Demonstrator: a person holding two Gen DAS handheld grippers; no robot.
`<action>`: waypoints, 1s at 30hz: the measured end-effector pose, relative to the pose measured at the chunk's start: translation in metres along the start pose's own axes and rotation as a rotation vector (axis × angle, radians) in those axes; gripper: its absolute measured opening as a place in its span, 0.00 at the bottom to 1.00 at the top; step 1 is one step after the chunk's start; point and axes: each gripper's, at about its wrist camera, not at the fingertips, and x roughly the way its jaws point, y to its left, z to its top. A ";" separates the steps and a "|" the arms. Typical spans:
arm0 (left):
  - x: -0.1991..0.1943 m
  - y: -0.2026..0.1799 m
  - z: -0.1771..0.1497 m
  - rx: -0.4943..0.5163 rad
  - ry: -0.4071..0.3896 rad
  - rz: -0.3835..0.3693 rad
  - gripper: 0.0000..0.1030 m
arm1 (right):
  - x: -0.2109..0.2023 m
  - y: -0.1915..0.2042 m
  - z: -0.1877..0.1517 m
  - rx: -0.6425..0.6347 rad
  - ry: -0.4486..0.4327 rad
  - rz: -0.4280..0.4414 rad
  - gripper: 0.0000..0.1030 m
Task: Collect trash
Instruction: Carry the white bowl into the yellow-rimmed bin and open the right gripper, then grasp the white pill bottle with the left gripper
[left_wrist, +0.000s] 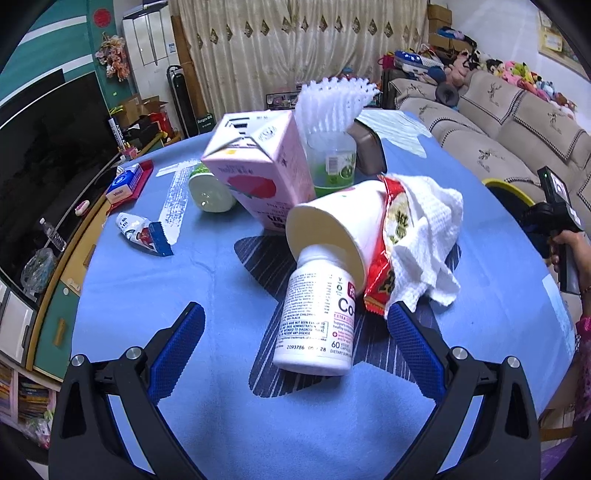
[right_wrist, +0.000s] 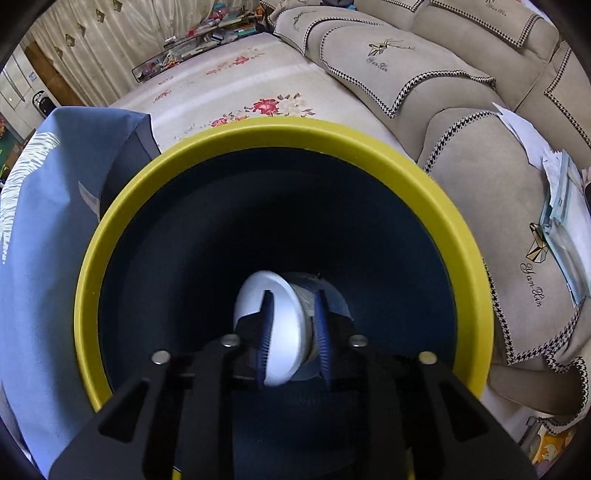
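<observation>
Right tongs (right_wrist: 293, 325) astride white-capped bottle (right_wrist: 286, 332), above yellow-rimmed bin (right_wrist: 258, 127)

Black grippers, ribbed blue fingers (left_wrist: 181, 347), silver screws.

Left view overlooks the table (left_wrist: 147, 295); right peers into the bin (right_wrist: 280, 133) (shared).

A beige sofa (left_wrist: 495, 122) stands beside the worktop (left_wrist: 147, 288) (blue cloth over it). Plush toys (left_wrist: 513, 72) line its back. A dark television (left_wrist: 48, 147) faces it, with curtains (left_wrist: 280, 48) behind.
</observation>
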 end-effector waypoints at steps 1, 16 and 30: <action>0.002 -0.001 0.000 0.008 0.004 0.000 0.95 | 0.000 0.000 0.000 0.000 -0.004 0.005 0.23; 0.024 -0.009 -0.007 0.099 0.058 -0.003 0.85 | -0.075 0.006 -0.045 -0.040 -0.129 0.146 0.38; 0.041 0.000 -0.010 0.107 0.075 -0.063 0.60 | -0.102 0.011 -0.066 -0.042 -0.167 0.221 0.42</action>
